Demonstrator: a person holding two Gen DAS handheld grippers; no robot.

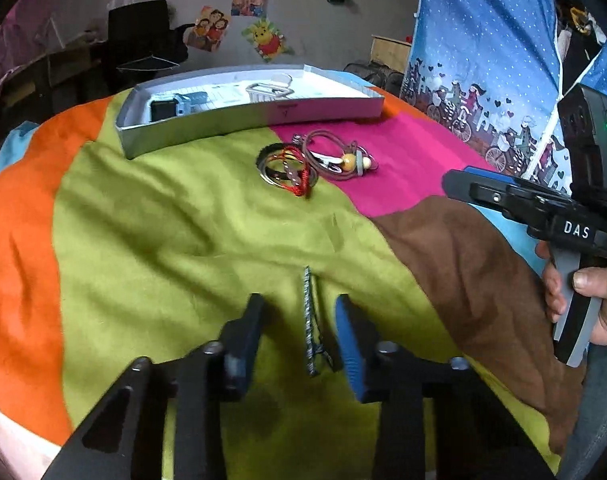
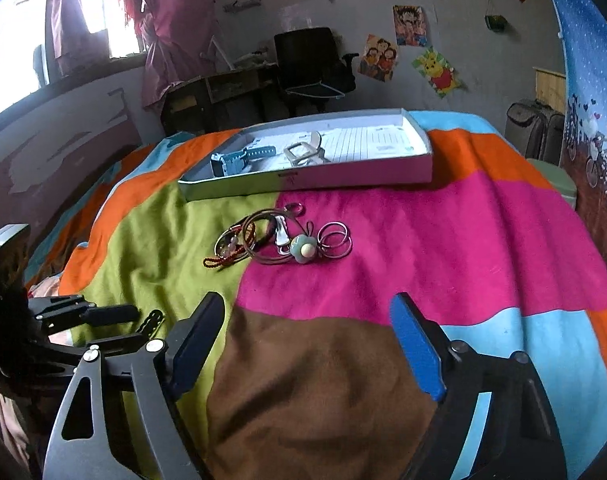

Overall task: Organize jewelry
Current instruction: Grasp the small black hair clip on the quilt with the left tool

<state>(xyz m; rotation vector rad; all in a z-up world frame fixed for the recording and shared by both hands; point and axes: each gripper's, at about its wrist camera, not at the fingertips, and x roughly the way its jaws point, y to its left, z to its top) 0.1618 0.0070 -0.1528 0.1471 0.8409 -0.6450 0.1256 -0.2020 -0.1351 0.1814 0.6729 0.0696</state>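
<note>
A pile of jewelry [image 1: 303, 162] lies on the colourful blanket: bangles, a red cord bracelet [image 1: 299, 184], a brown cord necklace with a round bead [image 1: 349, 162]. It also shows in the right wrist view [image 2: 279, 240], with thin silver rings [image 2: 335, 242] beside it. A white shallow box [image 1: 239, 114] behind the pile holds a blue watch [image 2: 235, 158] and a clip. My left gripper [image 1: 299, 312] is open around a thin beaded strap [image 1: 308, 312] lying on the green patch. My right gripper [image 2: 307, 312] is open and empty above the brown patch.
The blanket [image 2: 423, 240] covers a bed. A blue patterned curtain [image 1: 483, 60] hangs at the right. A desk and black chair [image 2: 307, 64] stand by the far wall. The right gripper's body and the hand on it [image 1: 575, 240] show at the right of the left wrist view.
</note>
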